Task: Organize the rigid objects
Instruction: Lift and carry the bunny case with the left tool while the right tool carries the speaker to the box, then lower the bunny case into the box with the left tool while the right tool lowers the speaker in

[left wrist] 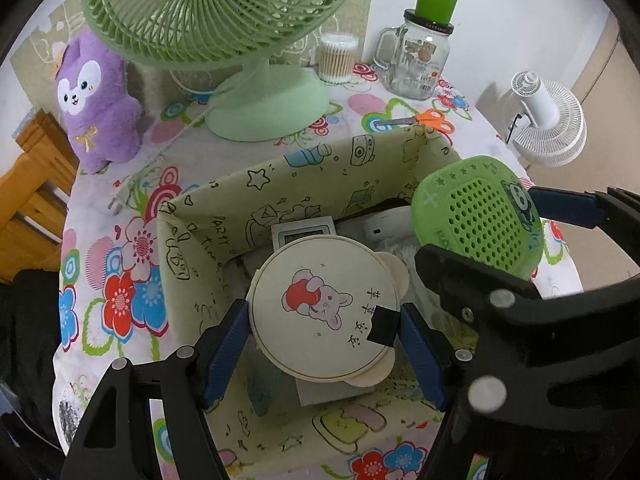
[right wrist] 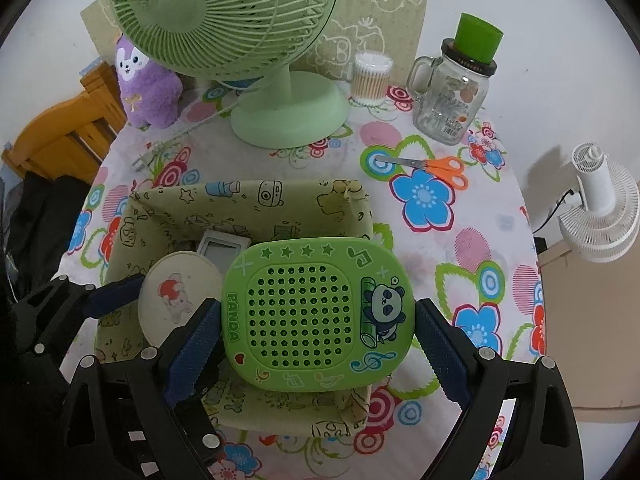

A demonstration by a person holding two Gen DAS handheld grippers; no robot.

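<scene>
Left wrist view: the left gripper (left wrist: 324, 344) is clamped on the cream round lid (left wrist: 320, 308), printed with a pink bunny, held over the fabric bin (left wrist: 224, 200) at the table's near edge; lower it level, clear of the grey-framed device (left wrist: 302, 232) inside. Right wrist view: the right gripper (right wrist: 318, 344) pinches the green panda case (right wrist: 316, 312), perforated and glossy, above the bin's right end; set it beside the lid, not atop.

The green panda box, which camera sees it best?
The right wrist view: the green panda box faces the camera whole, between the right tool's fingers. The left wrist view shows it slanted, at the side.
</scene>
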